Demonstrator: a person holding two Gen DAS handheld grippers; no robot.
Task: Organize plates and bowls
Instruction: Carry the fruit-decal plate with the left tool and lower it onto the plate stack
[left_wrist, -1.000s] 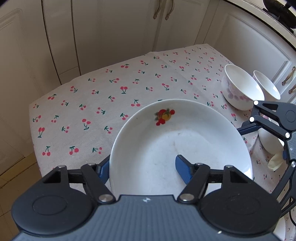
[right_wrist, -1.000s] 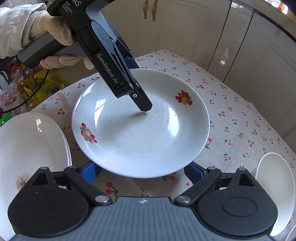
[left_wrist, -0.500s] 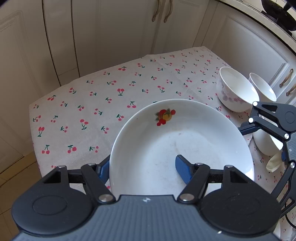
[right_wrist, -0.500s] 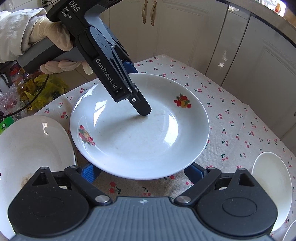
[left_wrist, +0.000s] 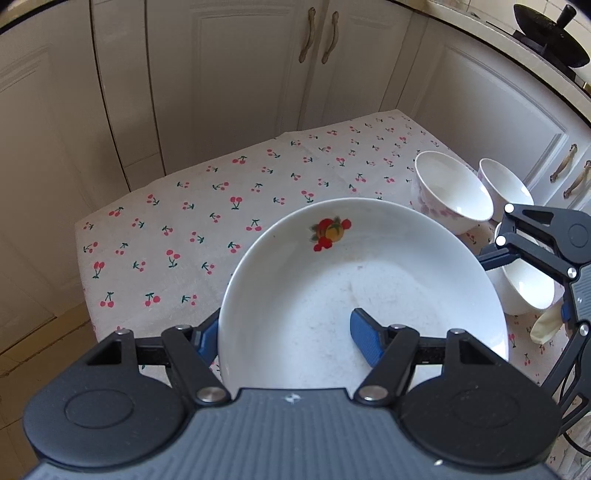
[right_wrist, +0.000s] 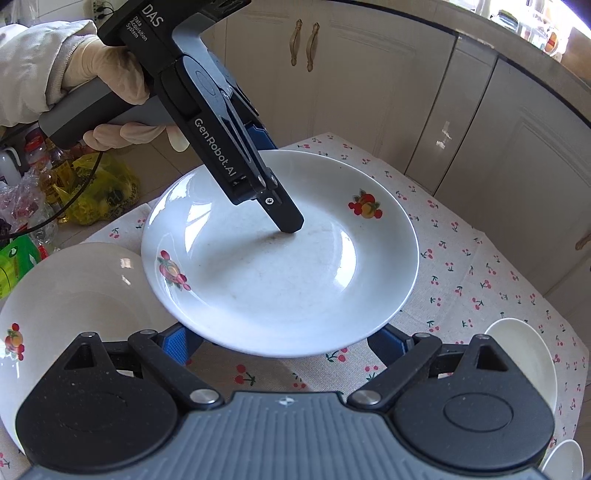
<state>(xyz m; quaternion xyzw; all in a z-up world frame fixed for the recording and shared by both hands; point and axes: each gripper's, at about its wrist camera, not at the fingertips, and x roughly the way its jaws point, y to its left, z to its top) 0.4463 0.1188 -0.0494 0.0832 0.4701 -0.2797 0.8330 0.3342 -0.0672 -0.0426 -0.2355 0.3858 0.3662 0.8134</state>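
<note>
Both grippers had risen a little since a second earlier, and the cherry-print tablecloth (left_wrist: 258, 192) showed more of itself beyond the plate (left_wrist: 354, 295), so the plate looked lifted clear and on its way to being stacked.

The left gripper (left_wrist: 284, 339) pinched the plate's near rim, one blue pad under the edge at nine o'clock, the other pressed inside the dish. From the right wrist view, the right gripper (right_wrist: 284, 341) stood spread wide beneath the plate's near edge; I could not tell whether it touched.

A second plate (right_wrist: 74, 295) lay at eight o'clock of the held one, the likely place to set it. Three bowls (left_wrist: 450, 195) waited at two o'clock in the left view.
</note>
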